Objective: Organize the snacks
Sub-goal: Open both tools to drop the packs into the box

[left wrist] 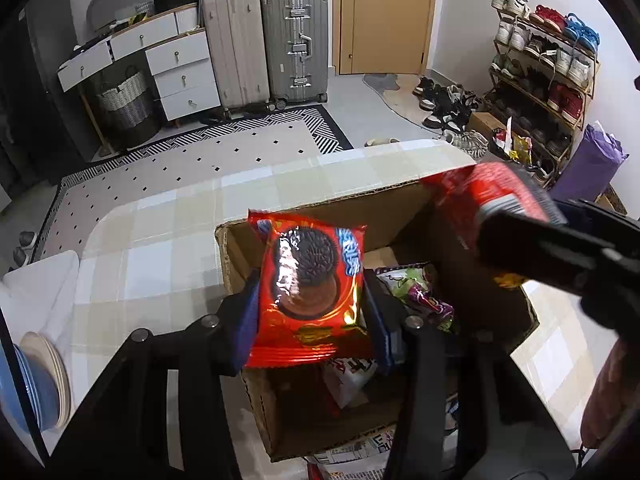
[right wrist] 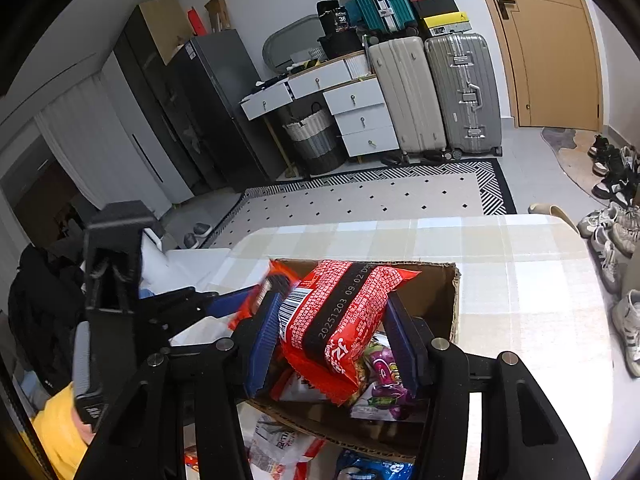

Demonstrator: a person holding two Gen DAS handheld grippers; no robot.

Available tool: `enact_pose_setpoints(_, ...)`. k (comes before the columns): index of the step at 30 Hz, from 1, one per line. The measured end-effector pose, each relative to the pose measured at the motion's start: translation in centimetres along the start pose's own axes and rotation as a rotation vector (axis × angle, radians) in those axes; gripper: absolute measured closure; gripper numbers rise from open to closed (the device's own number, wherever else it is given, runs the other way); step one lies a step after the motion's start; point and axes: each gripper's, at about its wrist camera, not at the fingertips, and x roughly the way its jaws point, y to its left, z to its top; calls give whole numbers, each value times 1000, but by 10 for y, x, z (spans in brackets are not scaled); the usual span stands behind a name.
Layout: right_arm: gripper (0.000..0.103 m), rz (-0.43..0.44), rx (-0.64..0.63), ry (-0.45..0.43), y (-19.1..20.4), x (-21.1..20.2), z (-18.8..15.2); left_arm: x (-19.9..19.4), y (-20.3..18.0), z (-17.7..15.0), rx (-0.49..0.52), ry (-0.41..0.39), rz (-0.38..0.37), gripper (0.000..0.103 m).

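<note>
A brown cardboard box (left wrist: 320, 208) stands open on the checked tablecloth, with several snack packs inside. My left gripper (left wrist: 312, 312) is shut on a red cookie pack (left wrist: 312, 280) showing dark sandwich cookies, held just above the box's near left part. My right gripper (right wrist: 336, 332) is shut on a red noodle pack (right wrist: 340, 320) with a black date band, over the same box (right wrist: 448, 300). In the left wrist view the right gripper (left wrist: 560, 256) and its red pack (left wrist: 480, 196) come in from the right. A purple and green candy bag (left wrist: 420, 296) (right wrist: 384, 376) lies in the box.
More snack bags lie on the table in front of the box (right wrist: 280, 448). Stacked plates (left wrist: 44, 380) sit at the table's left edge. Beyond the table are a patterned rug (left wrist: 200, 148), suitcases (left wrist: 296, 44), white drawers (left wrist: 180, 68), a shoe rack (left wrist: 548, 72) and a door.
</note>
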Motion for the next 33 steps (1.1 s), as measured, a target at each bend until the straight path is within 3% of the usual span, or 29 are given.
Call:
enact_pose_setpoints(11, 51, 1, 12, 35, -3, 12, -4, -14, 2, -8, -2, -20, -4, 59)
enact_pose_setpoints(15, 49, -33, 14, 69, -6, 23, -7, -21, 2, -15, -4, -24, -2, 46)
enact_pose_setpoints(20, 49, -65, 8, 68, -7, 24, -11, -31, 4, -21, -5, -29, 5, 44)
enact_pose_setpoints(24, 49, -71, 3, 39, -4, 10, -9, -44, 6, -26, -19, -38, 9, 37)
enact_pose_setpoints(33, 49, -46, -17, -46, 21, -45, -7, -102, 9, -40, -42, -95, 18, 33)
